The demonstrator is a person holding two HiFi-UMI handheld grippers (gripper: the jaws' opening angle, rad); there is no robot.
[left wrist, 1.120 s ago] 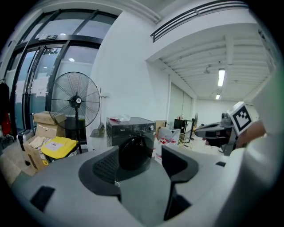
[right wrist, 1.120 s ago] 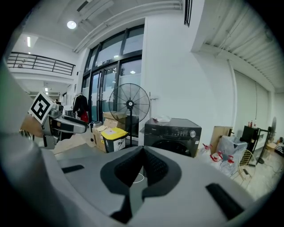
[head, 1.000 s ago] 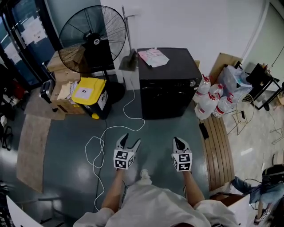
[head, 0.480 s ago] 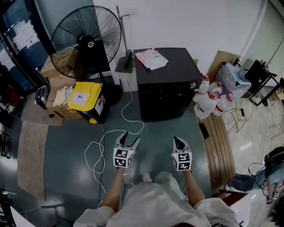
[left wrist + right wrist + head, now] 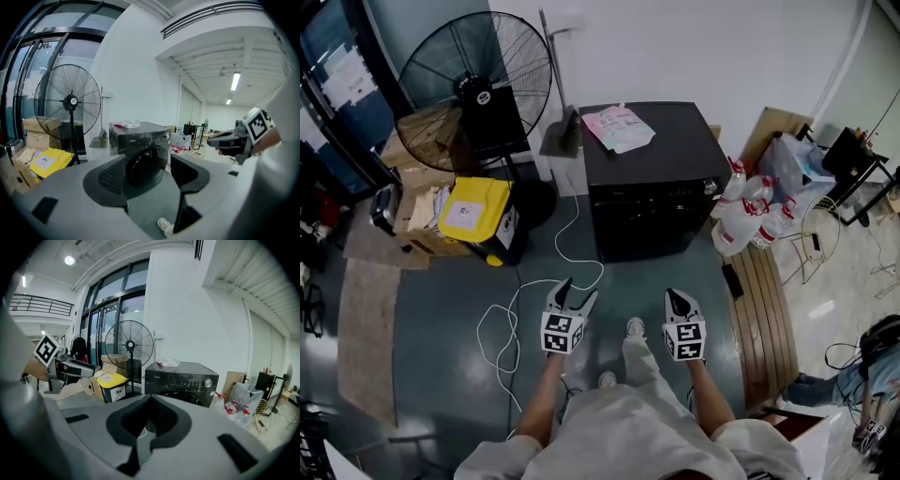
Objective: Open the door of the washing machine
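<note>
Before washing machine [image 5: 649, 178], left claw [image 5: 578, 292] agape, empty, right claw [image 5: 675, 298] seemingly shut; door [image 5: 146, 167] only in gripper views

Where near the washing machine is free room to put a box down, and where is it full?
Free: the floor in front of the washing machine, between the white cable and the wooden slats; also the machine's top, right of the pink paper. Crowded: bottles on the right, yellow bin and fan on the left.

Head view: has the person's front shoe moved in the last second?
Yes. The shoe has stepped forward, towards the washing machine.
</note>
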